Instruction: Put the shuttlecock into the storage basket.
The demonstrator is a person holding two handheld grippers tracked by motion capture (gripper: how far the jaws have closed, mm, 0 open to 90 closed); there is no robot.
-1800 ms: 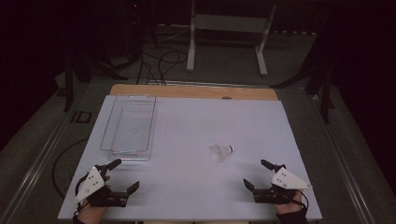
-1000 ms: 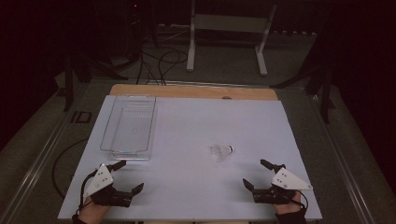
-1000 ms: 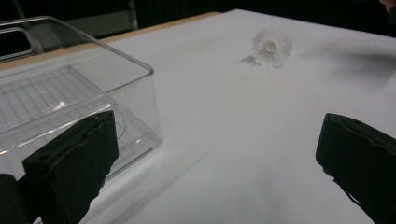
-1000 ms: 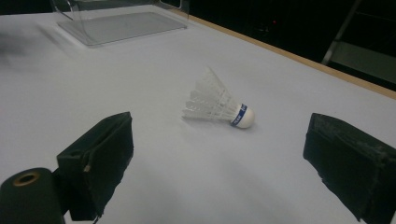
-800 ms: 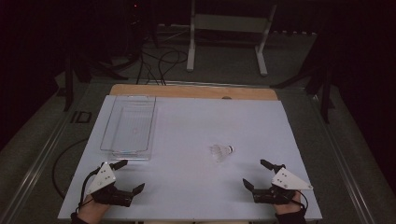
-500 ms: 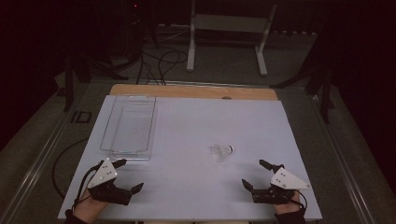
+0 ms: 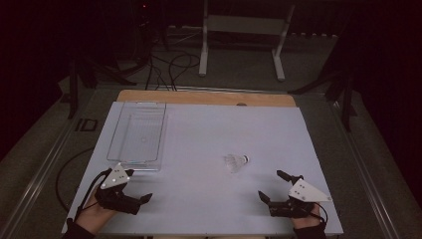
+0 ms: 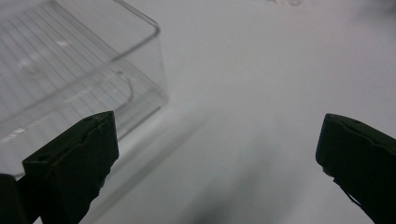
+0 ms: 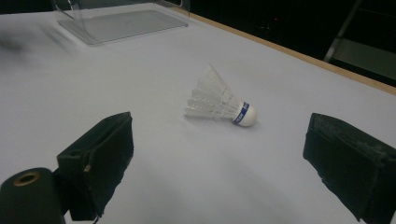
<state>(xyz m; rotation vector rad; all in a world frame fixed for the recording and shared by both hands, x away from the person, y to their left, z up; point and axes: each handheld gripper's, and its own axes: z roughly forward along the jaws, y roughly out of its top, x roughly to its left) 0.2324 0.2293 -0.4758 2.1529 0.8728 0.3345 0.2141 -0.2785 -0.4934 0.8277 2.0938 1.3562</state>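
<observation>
A white feathered shuttlecock (image 7: 236,161) with a blue band lies on its side on the white table top (image 7: 209,129), right of centre. My right gripper (image 7: 270,184) rests near the front right edge, open and empty. In the right gripper view the shuttlecock (image 9: 222,105) lies a little beyond the gap of the right gripper (image 9: 224,163). My left gripper (image 7: 139,185) is at the front left, open and empty, just in front of a clear plastic box (image 7: 137,134). In the left gripper view the near corner of the box (image 8: 70,60) stands left of and beyond the left gripper (image 8: 215,158).
The box is empty and stretches toward the table's far left. A wooden strip (image 7: 204,97) edges the far side. Cables (image 7: 169,64) and a white stand (image 7: 244,30) are on the dark floor beyond. The box (image 9: 116,18) also appears far off in the right gripper view.
My left gripper has shifted a little to the right and forward, closer to the box's near corner. The right gripper has barely moved. The shuttlecock and the box stay put.
</observation>
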